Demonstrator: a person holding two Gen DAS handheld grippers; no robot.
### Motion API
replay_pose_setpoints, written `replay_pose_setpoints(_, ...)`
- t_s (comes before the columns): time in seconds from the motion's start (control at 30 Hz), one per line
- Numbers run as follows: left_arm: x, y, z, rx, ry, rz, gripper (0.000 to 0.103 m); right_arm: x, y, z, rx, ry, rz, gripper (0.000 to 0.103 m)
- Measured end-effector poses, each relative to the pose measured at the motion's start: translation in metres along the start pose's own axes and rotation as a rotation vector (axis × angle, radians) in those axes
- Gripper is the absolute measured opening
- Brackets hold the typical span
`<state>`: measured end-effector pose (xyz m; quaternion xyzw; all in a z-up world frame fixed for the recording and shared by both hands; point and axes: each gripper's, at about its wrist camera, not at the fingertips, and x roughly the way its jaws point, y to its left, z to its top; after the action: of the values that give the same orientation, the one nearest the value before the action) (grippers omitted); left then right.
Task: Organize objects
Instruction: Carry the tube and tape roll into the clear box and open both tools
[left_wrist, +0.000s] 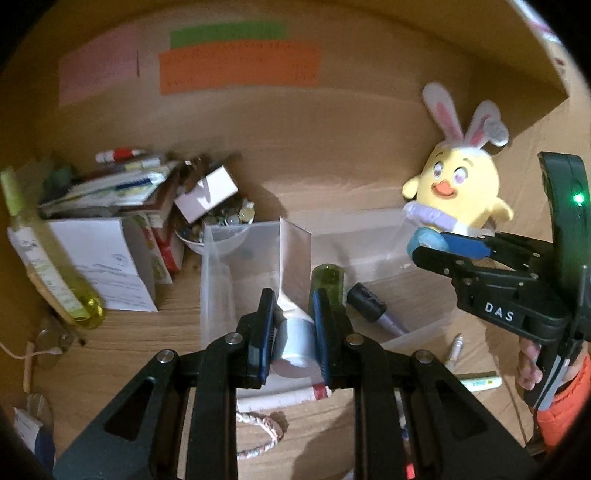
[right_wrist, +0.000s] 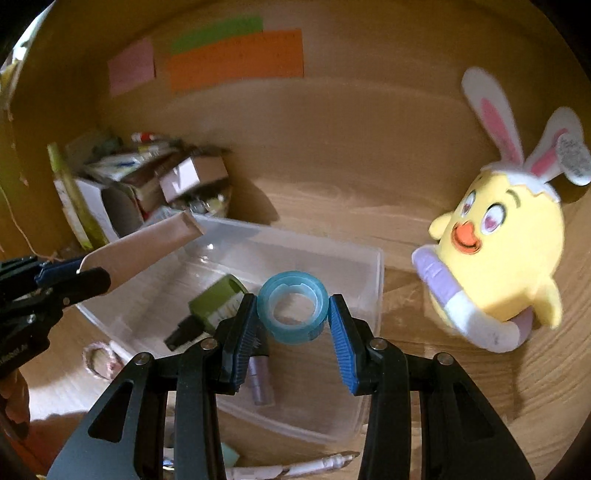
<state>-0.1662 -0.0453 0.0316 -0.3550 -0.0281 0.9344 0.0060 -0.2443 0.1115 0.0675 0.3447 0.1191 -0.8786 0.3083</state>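
Observation:
My left gripper (left_wrist: 293, 325) is shut on a white tube (left_wrist: 293, 254) with a silver cap and holds it over the clear plastic bin (left_wrist: 218, 280). In the right wrist view the tube (right_wrist: 144, 247) juts in from the left above the bin (right_wrist: 369, 266). My right gripper (right_wrist: 293, 325) is shut on a blue tape roll (right_wrist: 293, 310) and holds it over the bin. In the bin lie a green bottle (right_wrist: 214, 302) and a purple marker (right_wrist: 260, 384). The right gripper (left_wrist: 461, 245) also shows at the right of the left wrist view.
A yellow chick plush with bunny ears (right_wrist: 506, 254) sits right of the bin. A pile of boxes and papers (left_wrist: 110, 229) and a bowl of small items (left_wrist: 221, 221) stand at the back left. Pens (left_wrist: 480, 384) and a braided cord (left_wrist: 258, 432) lie in front.

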Motion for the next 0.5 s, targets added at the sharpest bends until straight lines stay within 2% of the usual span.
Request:
replay_pose_setpoints(0.27,0.043,0.002,0.005,-0.006,0.106,-0.020,0.020,0.037,0.002,-0.002,-0.044,0.107,-0.019,0.036)
replay_pose_setpoints(0.5,0.051,0.002,0.005,0.001,0.138,-0.029,0.017,0.051,0.005,-0.006,-0.065,0.156,-0.032,0.036)
